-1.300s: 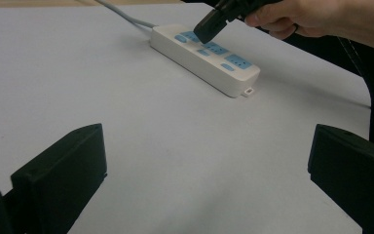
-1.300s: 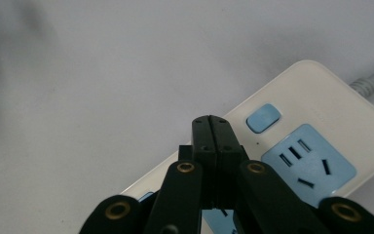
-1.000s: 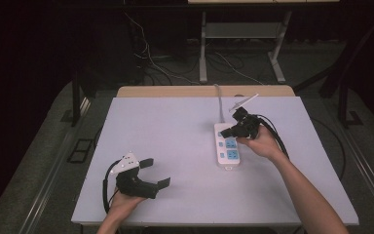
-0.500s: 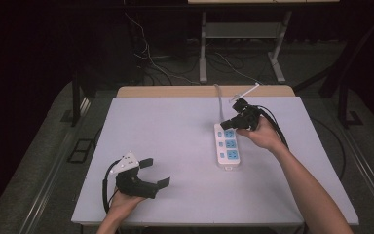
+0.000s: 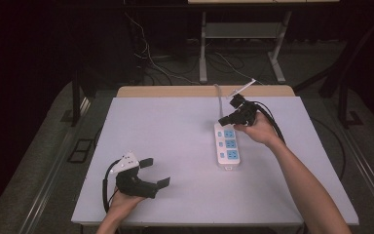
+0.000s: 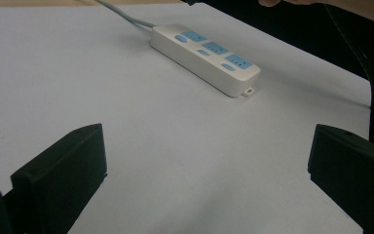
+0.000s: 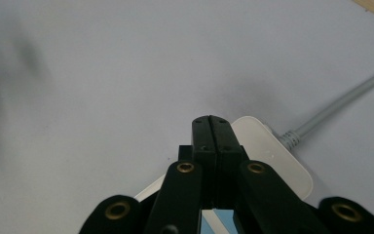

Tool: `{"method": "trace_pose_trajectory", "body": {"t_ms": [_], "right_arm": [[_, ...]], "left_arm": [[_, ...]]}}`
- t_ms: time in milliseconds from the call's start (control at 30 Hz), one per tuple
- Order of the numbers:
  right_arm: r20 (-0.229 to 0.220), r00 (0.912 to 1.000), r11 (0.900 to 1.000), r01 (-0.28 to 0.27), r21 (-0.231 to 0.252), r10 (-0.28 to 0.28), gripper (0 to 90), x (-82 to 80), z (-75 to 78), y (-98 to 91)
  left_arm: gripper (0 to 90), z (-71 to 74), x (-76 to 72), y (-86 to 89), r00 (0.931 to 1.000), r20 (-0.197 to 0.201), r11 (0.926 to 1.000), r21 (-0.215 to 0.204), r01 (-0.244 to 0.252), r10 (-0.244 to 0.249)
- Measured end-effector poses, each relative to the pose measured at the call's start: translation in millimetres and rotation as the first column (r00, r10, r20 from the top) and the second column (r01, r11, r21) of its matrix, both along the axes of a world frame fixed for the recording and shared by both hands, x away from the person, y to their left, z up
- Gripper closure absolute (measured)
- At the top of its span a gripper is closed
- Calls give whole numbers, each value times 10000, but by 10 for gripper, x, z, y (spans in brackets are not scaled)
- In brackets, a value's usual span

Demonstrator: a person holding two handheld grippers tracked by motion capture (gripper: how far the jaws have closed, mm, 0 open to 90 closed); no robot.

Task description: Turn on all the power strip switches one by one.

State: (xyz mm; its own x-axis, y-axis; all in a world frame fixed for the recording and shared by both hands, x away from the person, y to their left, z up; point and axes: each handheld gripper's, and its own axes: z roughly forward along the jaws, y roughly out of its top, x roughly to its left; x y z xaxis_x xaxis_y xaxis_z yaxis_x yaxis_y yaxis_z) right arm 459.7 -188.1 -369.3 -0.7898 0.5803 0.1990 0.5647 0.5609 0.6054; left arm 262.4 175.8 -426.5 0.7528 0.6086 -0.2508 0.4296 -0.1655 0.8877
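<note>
High view, power strip: the white power strip [image 5: 225, 145] lies right of the table's [image 5: 175, 126] middle, long axis running away from you, three blue sockets up, grey cable [image 5: 218, 100] leaving its far end toward the table's back edge.
High view, right gripper: your right gripper [image 5: 222, 120] sits over the strip's far end, above the farthest socket, jaws pressed together with nothing between them. Against the earlier frames it has crept from the strip's right side toward that far end and lifted a touch.
High view, left gripper: your left gripper [image 5: 155, 172] rests well apart from the strip, toward the near-left corner, jaws spread wide, nothing in them. No shift from the earlier frames.
Left gripper view, strip: the strip [image 6: 205, 57] lies far ahead between the two black jaws, well clear of both. Three sockets, each with a blue switch beside it. All sockets empty.
Right gripper view, jaws: closed tips [image 7: 211, 127] point down over the strip's rounded far end [image 7: 272, 156], near where the cable [image 7: 341, 105] enters. Touching or hovering: you cannot tell from here.
Reading: closed tips aimed at the socket end suggest you mean to press a switch or nudge the strip, not grasp it.
Meaning for the work: approach looks nearly done; contact not yet confirmed.
Watch: closed tips could slide off a small switch or push the strip askew, since your left gripper isn't bracing it.
</note>
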Motion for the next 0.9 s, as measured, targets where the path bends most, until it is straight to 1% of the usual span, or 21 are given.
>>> {"method": "trace_pose_trajectory", "body": {"t_ms": [167, 300, 900], "right_arm": [[-72, 10000, 10000, 61, -21, -61, 900, 43, -40, 5], [-297, 9996, 9998, 34, -175, -39, 900, 63, -110, 26], [-712, 9975, 9984, -81, -551, 41, 900, 89, -286, 102]], "left_arm": [[0, 1, 1, 4, 10000, 8, 10000, 3, 10, -10], [0, 2, -2, 2, 10000, 17, 10000, -2, 1, -1], [0, 5, -6, 5, 10000, 26, 10000, -16, -1, 1]]}}
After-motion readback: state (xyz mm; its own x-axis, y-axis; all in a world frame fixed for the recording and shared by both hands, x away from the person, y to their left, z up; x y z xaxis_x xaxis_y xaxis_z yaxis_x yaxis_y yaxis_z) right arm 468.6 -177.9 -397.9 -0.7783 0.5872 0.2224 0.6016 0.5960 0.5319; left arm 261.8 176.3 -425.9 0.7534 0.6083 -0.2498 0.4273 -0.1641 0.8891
